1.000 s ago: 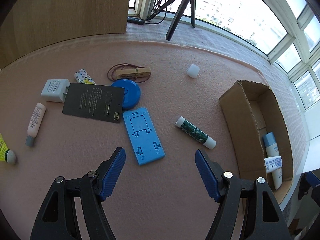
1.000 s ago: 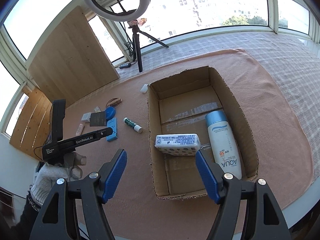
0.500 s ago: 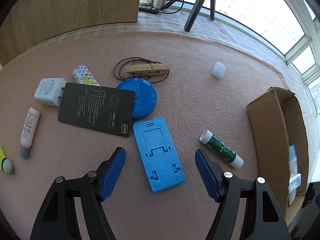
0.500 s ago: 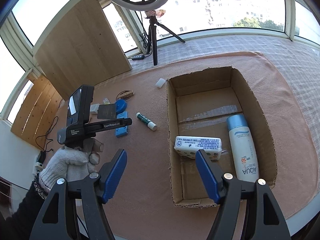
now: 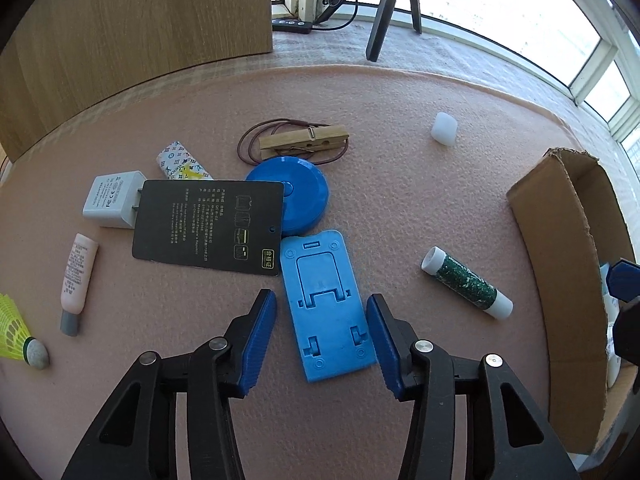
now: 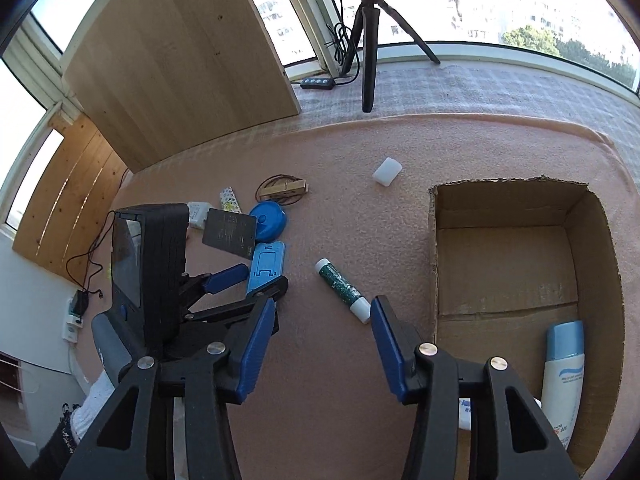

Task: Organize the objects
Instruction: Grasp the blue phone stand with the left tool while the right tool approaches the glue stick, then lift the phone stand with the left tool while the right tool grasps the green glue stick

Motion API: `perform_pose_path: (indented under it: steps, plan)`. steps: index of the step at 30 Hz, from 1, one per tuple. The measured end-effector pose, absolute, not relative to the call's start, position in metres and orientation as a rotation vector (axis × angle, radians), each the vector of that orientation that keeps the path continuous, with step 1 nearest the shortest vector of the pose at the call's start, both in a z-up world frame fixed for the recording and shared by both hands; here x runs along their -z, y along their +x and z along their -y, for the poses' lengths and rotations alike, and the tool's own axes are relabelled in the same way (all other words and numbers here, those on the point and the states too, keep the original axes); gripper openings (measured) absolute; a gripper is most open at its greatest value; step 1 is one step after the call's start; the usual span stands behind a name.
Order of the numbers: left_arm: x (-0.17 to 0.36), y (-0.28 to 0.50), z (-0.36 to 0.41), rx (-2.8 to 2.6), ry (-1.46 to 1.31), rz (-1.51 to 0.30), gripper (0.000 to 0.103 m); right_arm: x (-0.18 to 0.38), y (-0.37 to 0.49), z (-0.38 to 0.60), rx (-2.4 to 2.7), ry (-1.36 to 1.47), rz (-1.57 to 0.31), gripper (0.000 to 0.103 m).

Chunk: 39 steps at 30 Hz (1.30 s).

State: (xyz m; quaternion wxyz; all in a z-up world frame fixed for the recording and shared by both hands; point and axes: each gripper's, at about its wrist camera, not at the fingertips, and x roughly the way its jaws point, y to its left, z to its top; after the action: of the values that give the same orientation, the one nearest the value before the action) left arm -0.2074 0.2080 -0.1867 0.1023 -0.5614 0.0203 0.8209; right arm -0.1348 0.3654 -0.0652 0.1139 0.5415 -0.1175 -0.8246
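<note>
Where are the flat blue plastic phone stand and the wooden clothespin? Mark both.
flat blue plastic phone stand [image 5: 326, 304], left wrist view, centre of its flat face
wooden clothespin [image 5: 304, 138], left wrist view, middle of its body

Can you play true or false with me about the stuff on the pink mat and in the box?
1. The blue phone stand lies between the left tongs, which are closing. True.
2. The green glue stick is inside the cardboard box. False: it lies on the mat beside the box.
3. A white and blue bottle lies in the box. True.
4. The wooden clothespin sits on the black card. False: it lies apart, on a brown loop of cord.
</note>
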Motion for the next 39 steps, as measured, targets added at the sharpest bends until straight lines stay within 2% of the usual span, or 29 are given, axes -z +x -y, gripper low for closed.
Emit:
perform_pose_path:
  steps: [2,4,18,23,29,33,39]
  plan:
    - [0.185,-0.205,-0.204,-2.416,-1.655,-0.051,0.041,0.076,-0.145,-0.359,2.386,1.632,0.336,0.046]
    - [0.185,-0.202,-0.199,-2.404,-1.656,-0.042,0.039,0.085,-0.154,-0.354,2.362,1.664,0.333,0.046]
    - [0.184,-0.176,-0.165,-2.36,-1.657,0.016,0.039,0.134,-0.186,-0.319,2.362,1.846,0.064,0.046]
    - [0.183,-0.168,-0.156,-2.362,-1.659,0.031,0.039,0.141,-0.186,-0.319,2.354,1.875,0.031,0.046]
    - [0.182,-0.165,-0.151,-2.35,-1.663,0.072,0.039,0.145,-0.179,-0.319,2.33,1.879,0.049,0.032]
    - [0.182,-0.163,-0.147,-2.341,-1.667,0.101,0.039,0.145,-0.176,-0.322,2.337,1.872,0.08,0.015]
    - [0.181,-0.15,-0.14,-2.33,-1.665,0.146,0.039,0.144,-0.159,-0.325,2.334,1.847,0.103,0.014]
